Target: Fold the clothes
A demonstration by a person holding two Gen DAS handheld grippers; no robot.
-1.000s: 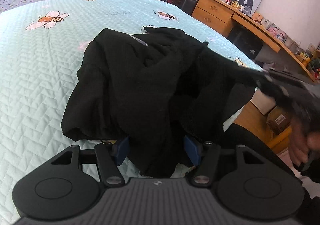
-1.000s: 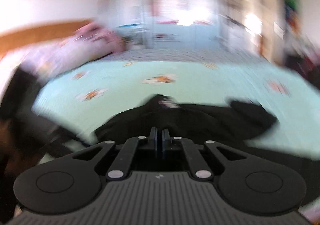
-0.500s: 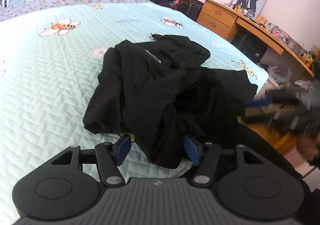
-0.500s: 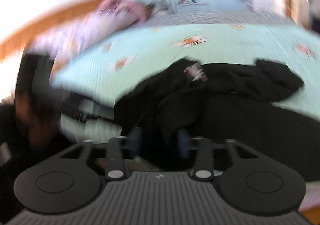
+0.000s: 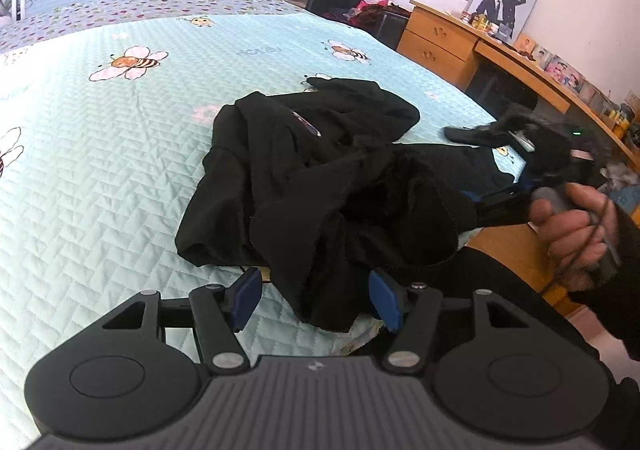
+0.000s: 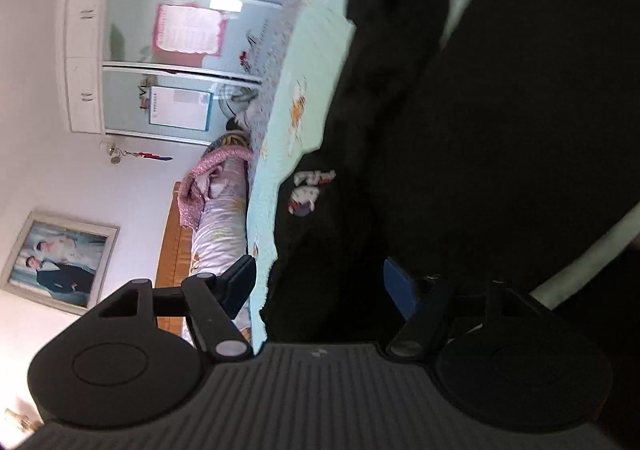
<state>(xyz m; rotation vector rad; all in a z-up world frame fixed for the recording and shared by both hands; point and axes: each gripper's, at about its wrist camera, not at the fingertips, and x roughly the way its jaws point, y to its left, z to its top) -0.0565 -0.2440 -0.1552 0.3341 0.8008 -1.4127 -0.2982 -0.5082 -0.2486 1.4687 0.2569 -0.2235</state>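
A crumpled black garment (image 5: 320,178) lies in a heap on the light blue bee-print quilt (image 5: 100,178), near the bed's right edge. A small label (image 5: 306,124) shows on its upper folds. My left gripper (image 5: 316,300) is open at the heap's near edge, and a hanging fold of black cloth sits loosely between its blue pads (image 5: 246,296). My right gripper (image 6: 320,288) is rolled onto its side and open, with the black garment (image 6: 460,150) filling the space ahead of it. A hand (image 5: 572,226) holds that gripper at the garment's right side.
A wooden desk with drawers (image 5: 444,38) and framed photos runs along the bed's right side. The floor gap by the bed edge (image 5: 512,250) is close. Pillows and a headboard (image 6: 216,218) and wardrobe doors (image 6: 180,30) show in the right wrist view.
My right gripper went from shut to open, rolled sideways and came close against the garment. The heap settled lower and further from the left gripper, which stayed open.
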